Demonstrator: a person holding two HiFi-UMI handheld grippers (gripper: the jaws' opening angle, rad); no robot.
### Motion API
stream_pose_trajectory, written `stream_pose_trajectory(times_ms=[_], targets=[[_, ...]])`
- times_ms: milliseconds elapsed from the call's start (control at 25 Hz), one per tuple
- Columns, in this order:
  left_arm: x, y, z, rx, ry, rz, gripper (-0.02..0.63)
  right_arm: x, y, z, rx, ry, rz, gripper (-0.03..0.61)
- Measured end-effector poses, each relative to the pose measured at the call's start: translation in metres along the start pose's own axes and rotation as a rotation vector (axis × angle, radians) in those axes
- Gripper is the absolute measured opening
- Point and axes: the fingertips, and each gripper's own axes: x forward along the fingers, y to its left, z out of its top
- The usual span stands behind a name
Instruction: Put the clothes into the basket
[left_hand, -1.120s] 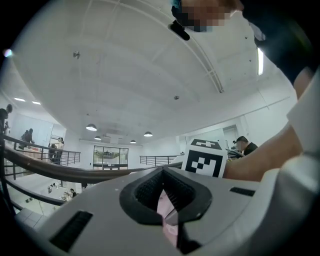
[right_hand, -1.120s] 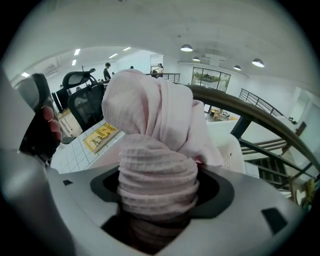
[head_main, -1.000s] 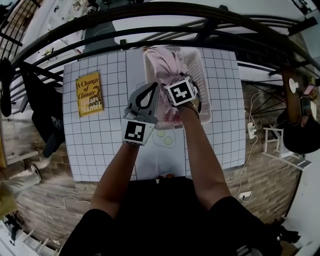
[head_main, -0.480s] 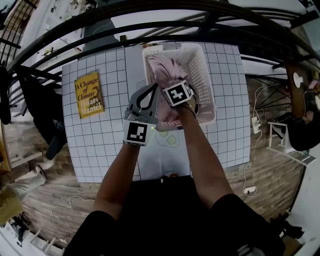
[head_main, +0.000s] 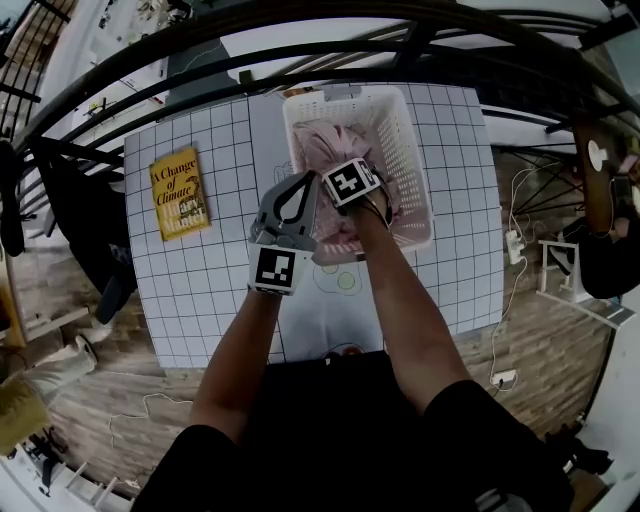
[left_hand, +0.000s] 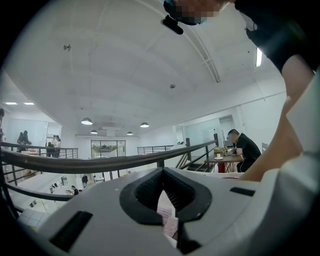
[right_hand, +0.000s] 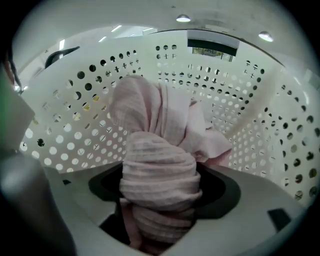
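Observation:
A white perforated basket (head_main: 412, 130) stands on the gridded table (head_main: 200, 280) and holds bunched pink clothes (head_main: 335, 140). My right gripper (head_main: 342, 165) reaches down into the basket. In the right gripper view its jaws (right_hand: 160, 170) are opening. A rolled wad of the pink clothes (right_hand: 157, 130) lies between them with dark gaps on both sides, and the basket wall (right_hand: 240, 75) rises behind. My left gripper (head_main: 306, 180) hovers at the basket's near left corner with its tips together. It points up at the ceiling in the left gripper view (left_hand: 162, 172), and a sliver of pink shows through the gap below the tips.
A yellow book (head_main: 178, 192) lies at the table's left. A pale cloth with round prints (head_main: 335, 282) lies on the table just in front of the basket. A dark curved railing (head_main: 300, 30) runs beyond the table's far edge.
My right gripper has shifted slightly farther into the basket with the pink clothes. The left gripper has stayed beside the basket.

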Motion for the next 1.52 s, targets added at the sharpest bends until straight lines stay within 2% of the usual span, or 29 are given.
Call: stream_pose_trajectory(times_ms=[240, 480, 720, 840, 1120, 1280, 1400, 1480, 1520], targets=[[-0.009, -0.005, -0.001, -0.034, 0.011, 0.002, -0.006, -0.011, -0.008, 0.003, -0.008, -0.023, -0.055, 0.44], [-0.013, -0.003, -0.003, -0.051, 0.014, 0.007, -0.006, -0.059, 0.0, 0.032, -0.06, -0.136, -0.05, 0.44], [-0.024, -0.007, 0.015, -0.062, 0.011, -0.019, -0.006, -0.119, 0.03, 0.03, -0.114, -0.237, -0.011, 0.439], [-0.034, -0.013, 0.019, -0.058, 0.017, -0.037, -0.006, -0.152, 0.046, 0.03, -0.149, -0.323, -0.002, 0.439], [-0.075, -0.037, 0.025, -0.126, 0.032, -0.083, -0.006, -0.236, 0.102, 0.003, -0.217, -0.537, 0.073, 0.439], [-0.103, -0.059, 0.029, -0.165, 0.038, -0.113, -0.006, -0.282, 0.132, -0.025, -0.207, -0.705, 0.15, 0.437], [-0.129, -0.077, 0.034, -0.152, 0.039, -0.151, -0.006, -0.314, 0.152, -0.043, -0.197, -0.827, 0.2, 0.434], [-0.146, -0.088, 0.044, -0.138, 0.032, -0.179, -0.006, -0.337, 0.163, -0.051, -0.189, -0.906, 0.226, 0.398], [-0.153, -0.094, 0.051, -0.134, 0.028, -0.193, -0.006, -0.347, 0.169, -0.054, -0.178, -0.939, 0.24, 0.351]])
